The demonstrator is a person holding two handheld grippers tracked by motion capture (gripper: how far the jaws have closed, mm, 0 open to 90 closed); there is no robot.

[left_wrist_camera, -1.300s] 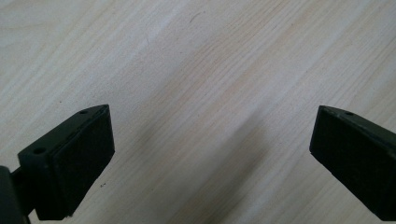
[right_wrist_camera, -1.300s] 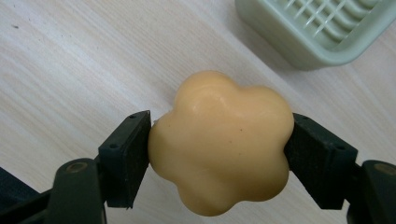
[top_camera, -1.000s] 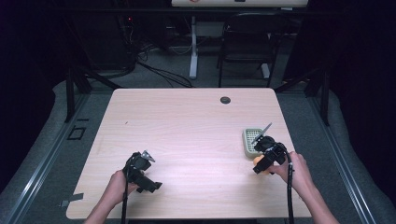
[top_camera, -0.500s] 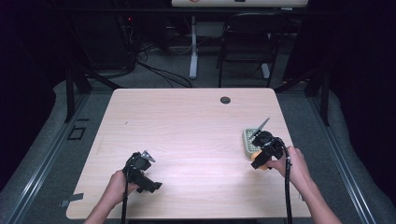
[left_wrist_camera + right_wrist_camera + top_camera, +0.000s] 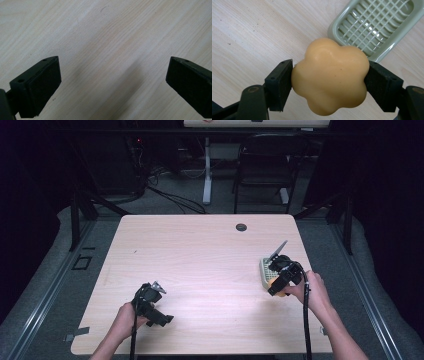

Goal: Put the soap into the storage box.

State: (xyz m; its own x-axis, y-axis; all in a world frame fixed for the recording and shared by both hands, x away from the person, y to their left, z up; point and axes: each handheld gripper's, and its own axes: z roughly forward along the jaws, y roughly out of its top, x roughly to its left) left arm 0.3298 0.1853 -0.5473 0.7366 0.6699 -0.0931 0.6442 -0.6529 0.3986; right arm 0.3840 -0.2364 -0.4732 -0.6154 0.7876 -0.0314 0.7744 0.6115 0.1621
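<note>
Right gripper view: right gripper [image 5: 329, 82] clamped the soap [image 5: 329, 76]; dish [image 5: 374, 27] at 1 o'clock, advise centring before release; left gripper [image 5: 112, 85] gaped empty.

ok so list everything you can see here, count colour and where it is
soap: 1, orange, flower-shaped, clamped in the right gripper's jaws
soap dish: 1, pale green, gridded, right side of the table
table: 1, light wood, centre
grommet: 1, dark, table's far edge
chair: 1, black, beyond the table
left gripper: 1, black, near left, jaws apart over bare wood
right gripper: 1, black, by the dish
hands: 2, near edge
</note>
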